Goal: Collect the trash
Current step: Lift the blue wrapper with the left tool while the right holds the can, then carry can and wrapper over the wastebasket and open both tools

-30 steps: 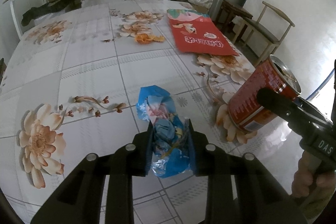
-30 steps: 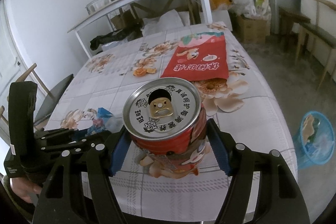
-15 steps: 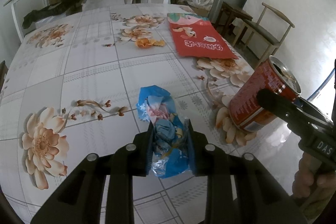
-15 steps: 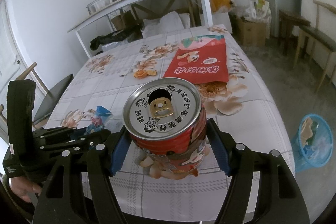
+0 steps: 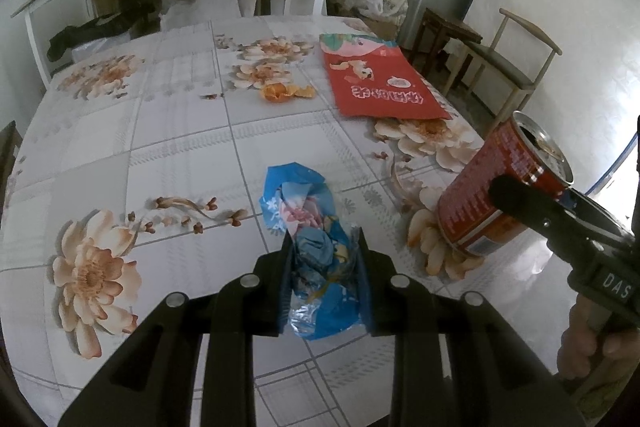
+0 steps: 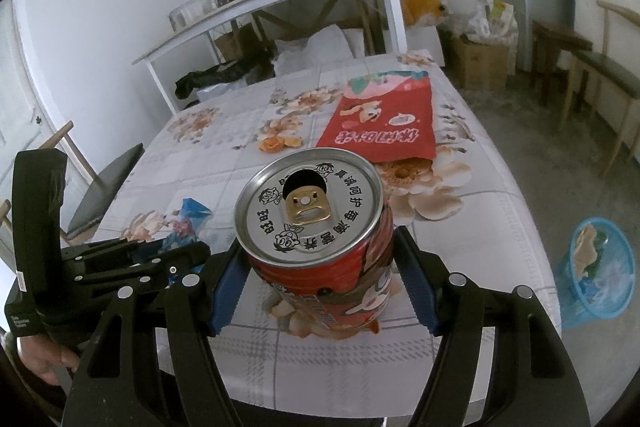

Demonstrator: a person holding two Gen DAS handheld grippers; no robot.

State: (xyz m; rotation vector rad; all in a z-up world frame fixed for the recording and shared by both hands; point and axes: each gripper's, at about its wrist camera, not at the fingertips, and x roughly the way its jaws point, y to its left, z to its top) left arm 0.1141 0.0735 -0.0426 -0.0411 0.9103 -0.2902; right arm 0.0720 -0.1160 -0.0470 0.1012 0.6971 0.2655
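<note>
Open tablecloth (image 5: 180, 147) is seen across the left and middle of the table, where passage is unhindered. The far right part is taken up by a flat red packet (image 5: 380, 83), with orange peel (image 5: 286, 91) just beside it. The right edge is flanked by a blue bin (image 6: 600, 267) on the floor, with chairs (image 6: 612, 83) beyond it.

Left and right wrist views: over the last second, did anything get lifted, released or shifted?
Nothing was released. The left gripper stays shut on the blue wrapper and the right gripper on the red can. Both views have lifted and pulled back slightly, with more of the shelf top and floor showing. The red snack bag, orange peel and blue bin stayed put.
</note>
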